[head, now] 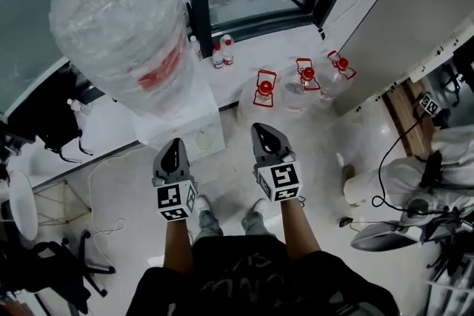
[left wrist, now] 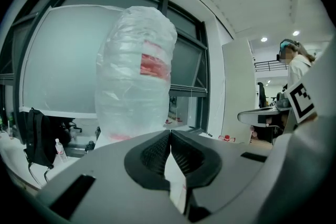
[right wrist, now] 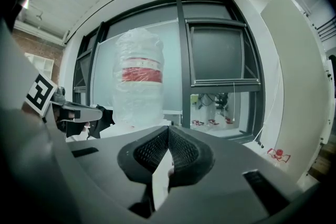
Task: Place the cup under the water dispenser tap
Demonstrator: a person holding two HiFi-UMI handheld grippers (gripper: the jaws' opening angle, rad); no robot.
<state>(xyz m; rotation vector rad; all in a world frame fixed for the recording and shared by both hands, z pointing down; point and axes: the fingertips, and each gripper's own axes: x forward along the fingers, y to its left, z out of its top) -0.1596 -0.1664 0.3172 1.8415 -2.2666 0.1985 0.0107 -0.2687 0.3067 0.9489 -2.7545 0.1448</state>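
The water dispenser (head: 172,126) is a white cabinet that carries a big plastic-wrapped bottle (head: 122,18) with a red label. The bottle fills the left gripper view (left wrist: 136,76) and stands left of middle in the right gripper view (right wrist: 139,81). A pale round thing (head: 207,138) at the dispenser's front edge may be the cup; it is too small to tell. My left gripper (head: 173,146) (left wrist: 169,136) and right gripper (head: 264,132) (right wrist: 168,131) are side by side in front of the dispenser. Both are shut with nothing between the pads. The tap is hidden.
Three clear water jugs with red handles (head: 265,89) stand on the floor to the right, with small bottles (head: 222,52) by the dark window frame. A black bag (head: 46,131) and a white stool (head: 21,205) are at the left. Cables, stands and a person in white (head: 444,159) are at the right.
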